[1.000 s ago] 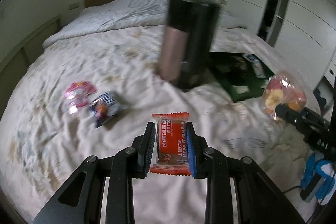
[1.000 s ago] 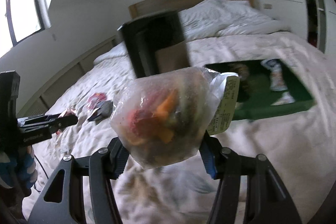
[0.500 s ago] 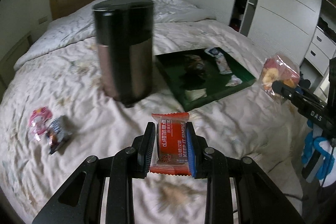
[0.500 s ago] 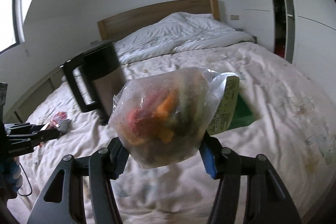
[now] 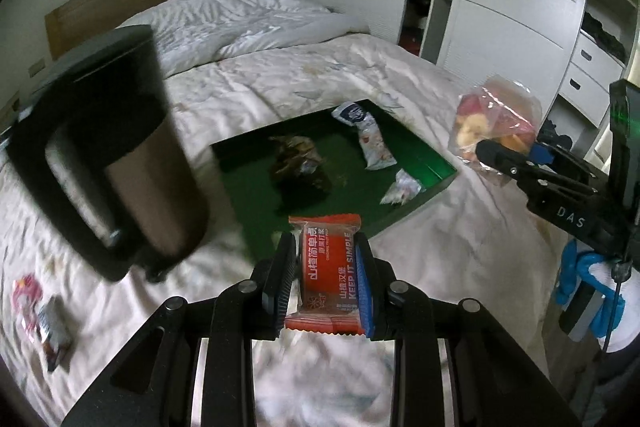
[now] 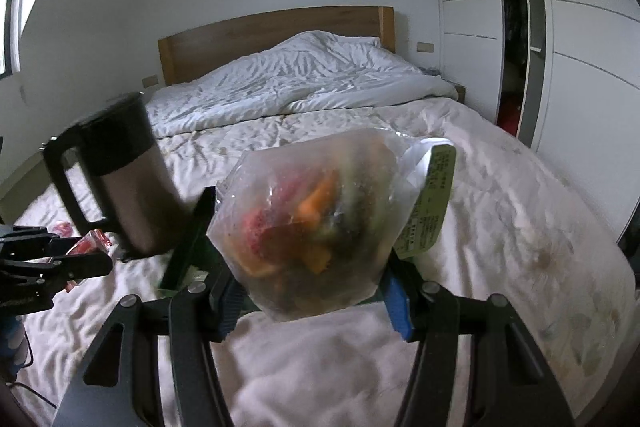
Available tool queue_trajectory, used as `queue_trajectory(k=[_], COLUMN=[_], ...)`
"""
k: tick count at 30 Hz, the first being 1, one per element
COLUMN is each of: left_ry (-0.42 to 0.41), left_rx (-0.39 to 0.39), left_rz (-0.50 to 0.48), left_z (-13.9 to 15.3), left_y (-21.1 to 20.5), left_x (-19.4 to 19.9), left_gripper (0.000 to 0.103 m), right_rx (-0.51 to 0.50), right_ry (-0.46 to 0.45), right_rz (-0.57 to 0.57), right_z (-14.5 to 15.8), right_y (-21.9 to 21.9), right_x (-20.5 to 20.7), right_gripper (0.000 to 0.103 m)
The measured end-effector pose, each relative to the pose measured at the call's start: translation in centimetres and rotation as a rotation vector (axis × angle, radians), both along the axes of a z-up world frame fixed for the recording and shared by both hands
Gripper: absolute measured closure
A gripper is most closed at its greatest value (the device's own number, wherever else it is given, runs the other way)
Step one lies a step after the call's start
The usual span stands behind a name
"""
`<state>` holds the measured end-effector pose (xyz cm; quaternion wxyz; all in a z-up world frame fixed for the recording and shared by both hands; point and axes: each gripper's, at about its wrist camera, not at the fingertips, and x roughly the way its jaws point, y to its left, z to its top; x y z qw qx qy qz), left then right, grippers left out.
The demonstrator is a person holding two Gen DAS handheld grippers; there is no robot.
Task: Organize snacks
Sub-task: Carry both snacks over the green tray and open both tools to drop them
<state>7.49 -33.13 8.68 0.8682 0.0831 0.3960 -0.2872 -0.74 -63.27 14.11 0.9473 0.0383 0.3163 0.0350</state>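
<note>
My left gripper (image 5: 325,281) is shut on an orange snack packet (image 5: 326,279) and holds it above the bed, just short of the green tray (image 5: 436,163). The tray holds a dark snack bag (image 5: 298,165) and two white packets (image 5: 370,139). My right gripper (image 6: 312,291) is shut on a clear bag of dried fruit (image 6: 316,231); the same bag (image 5: 492,123) shows at the right of the left wrist view, beside the tray. The bag hides most of the tray in the right wrist view.
A black and metal kettle (image 5: 108,155) stands on the bed left of the tray. Two small snack packets (image 5: 38,311) lie at the far left on the sheet. A white wardrobe (image 5: 500,7) stands to the right, the headboard (image 6: 276,35) at the back.
Both views have swung to the right: the kettle has shifted left in the frames and the green tray has come to the middle. Both grippers have kept hold of their snacks.
</note>
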Motion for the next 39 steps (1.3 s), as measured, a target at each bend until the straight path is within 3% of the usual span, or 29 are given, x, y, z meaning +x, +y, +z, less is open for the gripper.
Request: queue_trajectory(k=[21, 32, 39], left_ry=[0.068, 0.105, 0.121], left_rx=[0.061, 0.093, 0.101], left_rz=[-0.033, -0.022, 0.01], left_z=[-6.5, -9.3, -10.1], left_y=[-8.5, -9.4, -9.2], left_x=[6.1, 6.8, 7.0], left_gripper=[0.079, 0.079, 0.079], right_rx=[-0.173, -0.26, -0.236], right_ry=[0.142, 0.179, 0.158], right_rz=[0.012, 0.026, 0.042], right_z=[-7.7, -10.8, -11.2], right_y=[-1.9, -1.5, -1.1], right_x=[8.9, 11.9, 14.0], right_gripper=[0.047, 0.046, 0.045])
